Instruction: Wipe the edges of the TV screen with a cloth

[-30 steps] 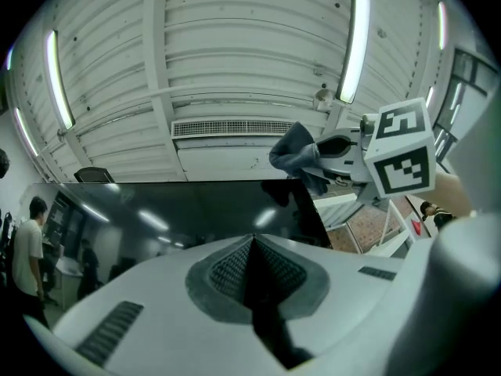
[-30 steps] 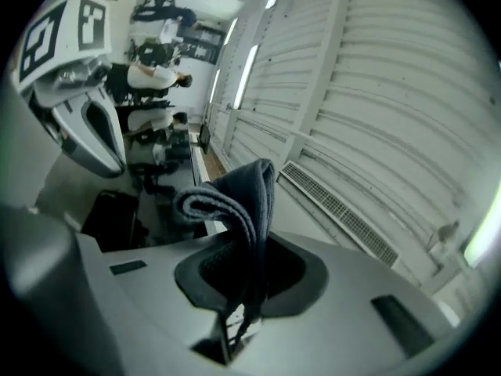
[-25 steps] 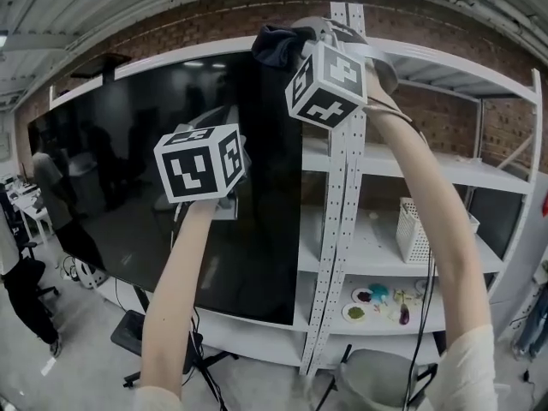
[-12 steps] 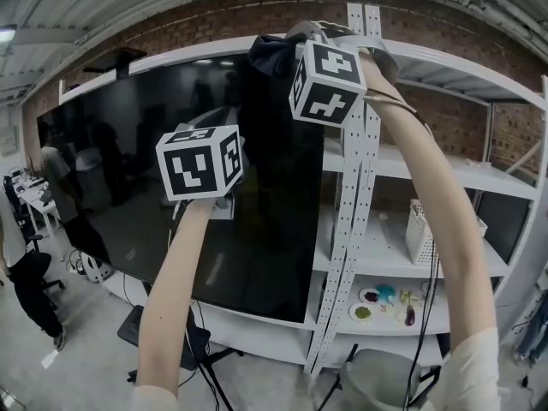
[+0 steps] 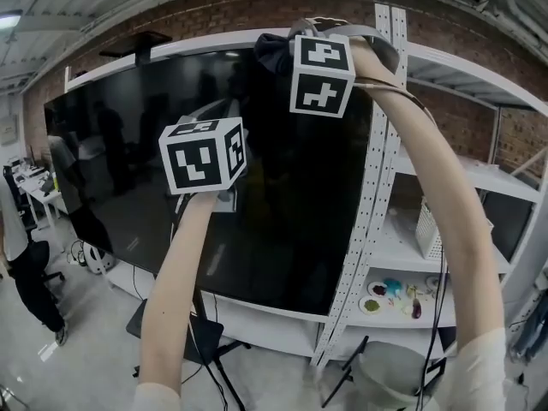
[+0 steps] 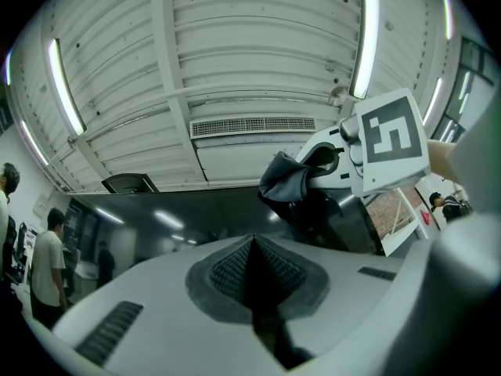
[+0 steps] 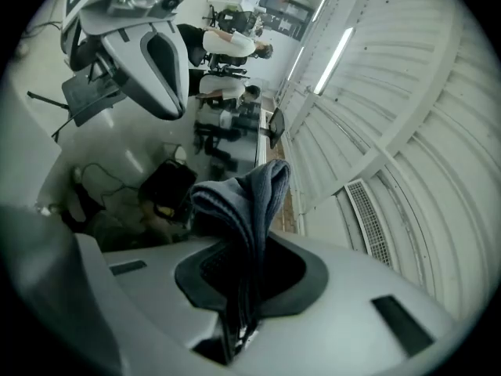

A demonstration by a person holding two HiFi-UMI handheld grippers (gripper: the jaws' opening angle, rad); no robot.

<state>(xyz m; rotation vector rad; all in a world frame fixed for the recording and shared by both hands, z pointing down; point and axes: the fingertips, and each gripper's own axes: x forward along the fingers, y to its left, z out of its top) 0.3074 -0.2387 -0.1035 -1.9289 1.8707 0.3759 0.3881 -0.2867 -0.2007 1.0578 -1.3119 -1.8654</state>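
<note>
Meanwhile right gripper (image 7: 237, 300), clamping cloth (image 7: 249, 198), slid left along TV (image 5: 128, 169) top; left gripper (image 6: 254, 276) jaws together.

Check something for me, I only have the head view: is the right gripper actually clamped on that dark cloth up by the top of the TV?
Observer: Yes. In the right gripper view the right gripper has its jaws shut on a fold of the grey cloth, and the rest of the cloth sticks out beyond them.
Operator: And the left one, is it holding anything?
Observer: No. The left gripper view shows the left gripper with its jaws together and nothing between them. It points up toward the top edge of the TV.
</note>
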